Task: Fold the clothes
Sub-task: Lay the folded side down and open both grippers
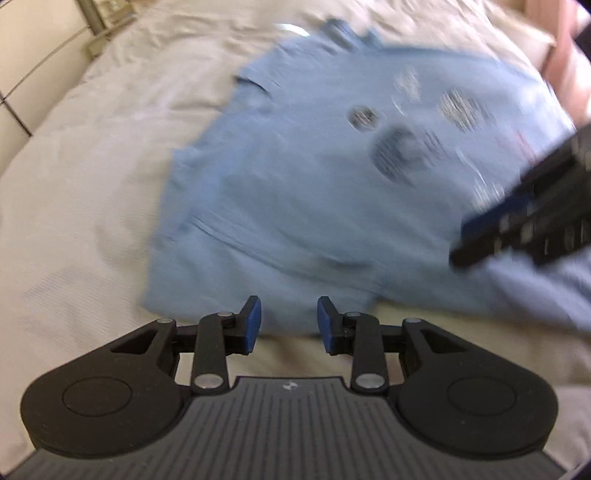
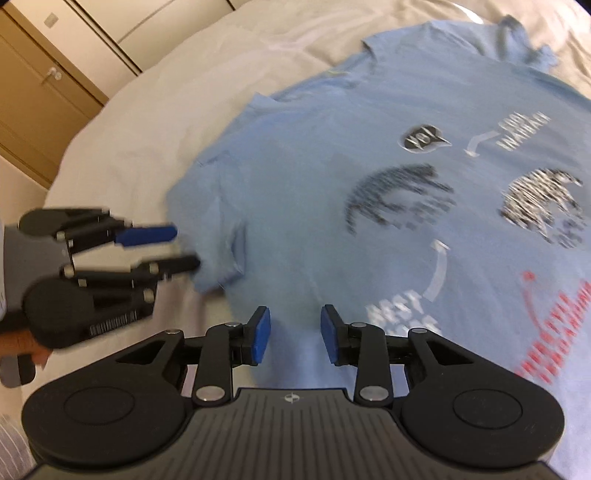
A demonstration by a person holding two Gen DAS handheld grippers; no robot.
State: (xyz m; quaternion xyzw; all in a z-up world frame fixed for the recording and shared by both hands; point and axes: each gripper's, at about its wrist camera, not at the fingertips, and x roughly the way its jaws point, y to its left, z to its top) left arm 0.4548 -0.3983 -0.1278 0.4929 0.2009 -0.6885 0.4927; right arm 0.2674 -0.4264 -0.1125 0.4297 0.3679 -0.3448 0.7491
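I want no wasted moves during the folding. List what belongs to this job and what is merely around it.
Belongs to the job:
- light blue printed T-shirt, spread out on the bed
- left gripper, open, at the shirt's edge
- right gripper, open, over the shirt

Merely around:
- beige bedcover under the shirt
- wooden cupboard doors in the background

Bed cover (image 2: pixel 140 122): off-white, wrinkled, lying across most of both views and serving as the landmark. Wooden door (image 2: pixel 40 107): standing beyond the cover's far left edge in the right wrist view, its small metal handle (image 2: pixel 55 74) showing near its middle. Pale panelled wall (image 2: pixel 155 26): running behind the cover, right of the door. Pale tiled surface (image 1: pixel 26 74): bordering the cover's far left corner in the left wrist view; detail blurring there.
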